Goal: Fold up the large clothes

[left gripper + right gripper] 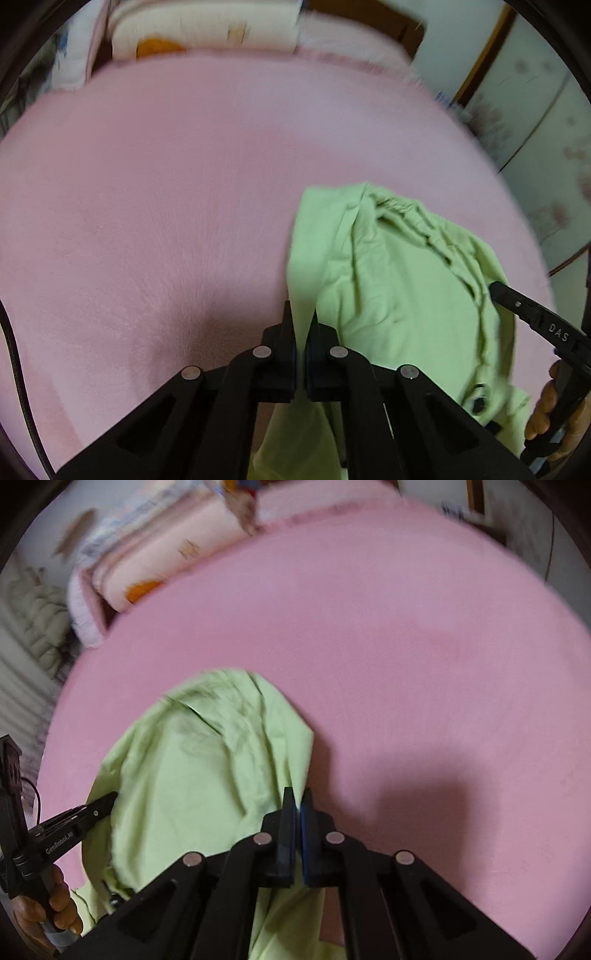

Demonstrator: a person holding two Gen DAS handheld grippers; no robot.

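Observation:
A light green garment (388, 288) lies crumpled on the pink bed sheet (166, 184), gathered edge uppermost. In the left wrist view my left gripper (301, 312) is shut on a strip of the garment's left edge, which runs down between the fingers. My right gripper (493, 288) comes in from the right and meets the cloth's far side. In the right wrist view the garment (192, 768) fills the lower left, and my right gripper (297, 792) is shut on its right edge. My left gripper (112, 797) pinches the opposite side there.
Folded pale bedding and pillows (207, 29) are stacked at the far end of the bed (406, 646). A patterned wardrobe door (535, 110) stands to the right. A hand (55, 897) holds the left gripper's handle. A black cable (14, 350) hangs at the left.

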